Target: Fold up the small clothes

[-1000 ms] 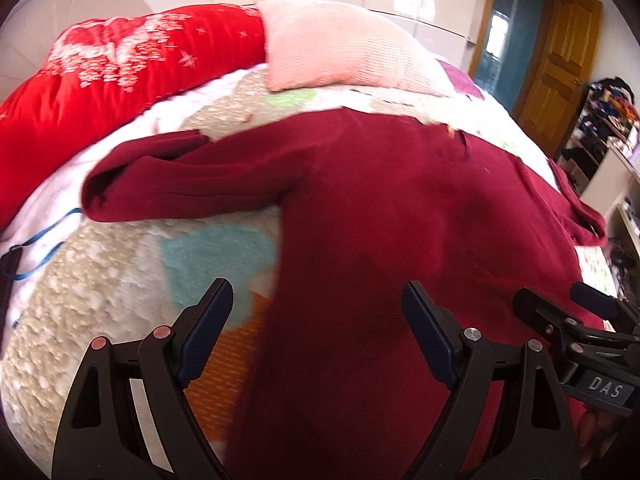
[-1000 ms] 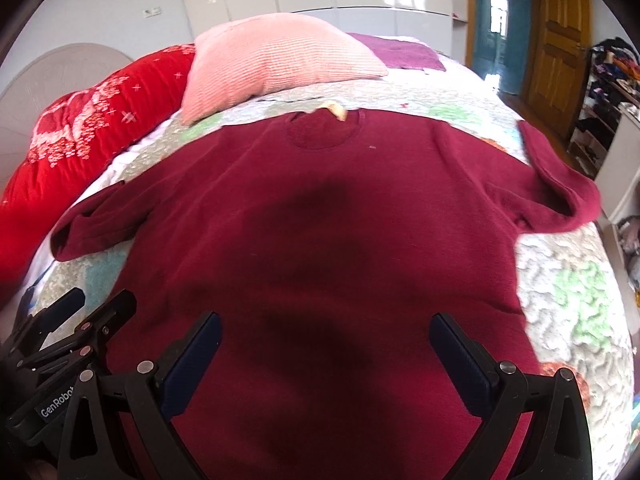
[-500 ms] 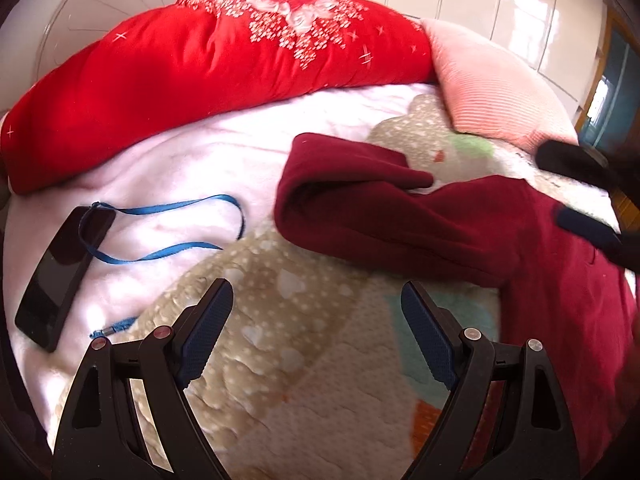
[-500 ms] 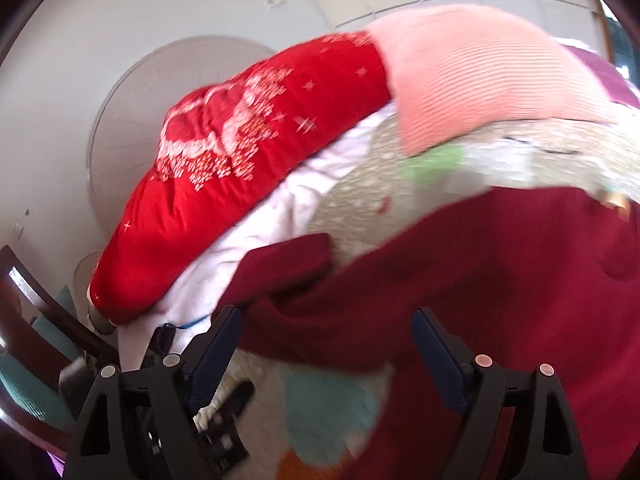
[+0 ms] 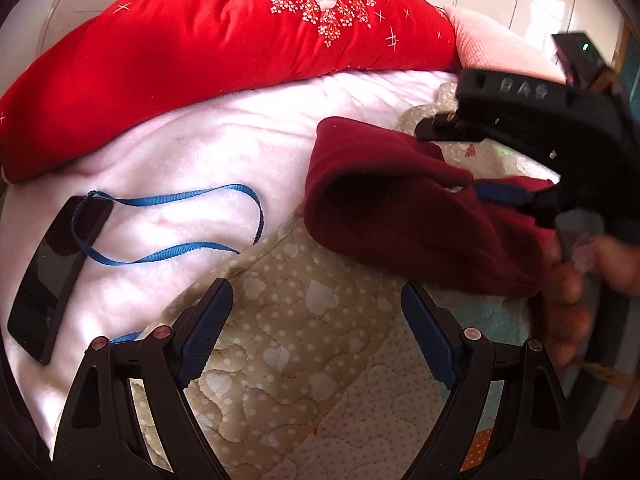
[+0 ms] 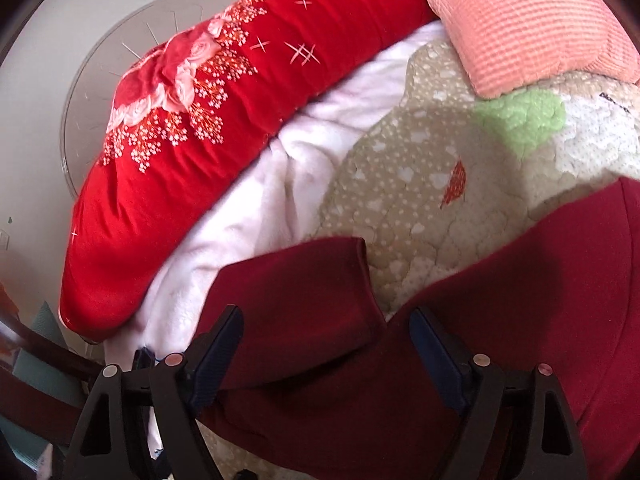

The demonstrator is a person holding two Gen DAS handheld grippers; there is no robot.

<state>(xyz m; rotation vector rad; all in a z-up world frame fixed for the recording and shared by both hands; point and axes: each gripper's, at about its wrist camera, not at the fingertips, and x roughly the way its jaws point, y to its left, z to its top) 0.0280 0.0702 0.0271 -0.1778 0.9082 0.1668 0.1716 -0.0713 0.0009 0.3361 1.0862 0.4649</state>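
Right wrist view: my right gripper (image 6: 324, 344) straddles the maroon top's sleeve (image 6: 296, 312), jaws just narrowing, pads not yet pressing.
I judge the top soft, light and floppy, lying on the quilt (image 5: 304, 344); I'd pinch near the cuff (image 5: 320, 184). My left gripper (image 5: 316, 328) gapes wide over bare quilt.

Both wrist views look steeply down, close over the bed — sharing the maroon sleeve (image 5: 400, 216) and red pillow (image 6: 224, 128).
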